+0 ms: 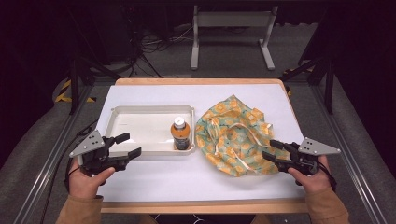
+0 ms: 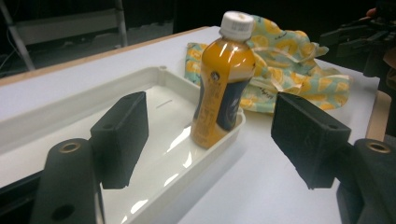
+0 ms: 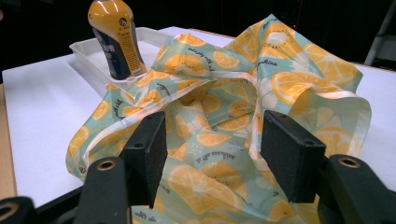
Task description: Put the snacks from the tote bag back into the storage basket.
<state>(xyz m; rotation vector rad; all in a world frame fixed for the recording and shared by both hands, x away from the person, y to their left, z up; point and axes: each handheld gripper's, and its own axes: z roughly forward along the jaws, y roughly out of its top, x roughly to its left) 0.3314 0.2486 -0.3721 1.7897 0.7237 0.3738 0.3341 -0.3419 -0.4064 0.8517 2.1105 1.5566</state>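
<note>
White-covered table with a wooden edge (image 1: 154, 179), seen from above and along each tool; a shallow white plastic tray (image 1: 140, 112) lies left of centre, and a clear plastic bottle of orange drink with a white cap and dark label (image 1: 181, 133) stands upright in the tray's near right corner, touching its wall. Just beside the tray, to its right, lies a crumpled pale-green fabric bag printed with orange slices and edged in cream tape (image 1: 233, 135); its cream straps lie across its middle. The left gripper (image 1: 127, 145), a black two-jaw tool under a grey three-cornered plate, is held in the person's left hand (image 1: 88, 179) at the tray's near left corner; its jaws stand wide with nothing between them, one above the tray's floor and one outside the near wall, and in the left gripper view (image 2: 208, 135) they frame the bottle, which stands well beyond them. The right gripper (image 1: 272, 150), held in the right hand (image 1: 310, 179), is at the bag's near right edge; its jaws stand wide over the cloth; in the right gripper view (image 3: 210, 149) whether the pads touch the fabric cannot be told.
</note>
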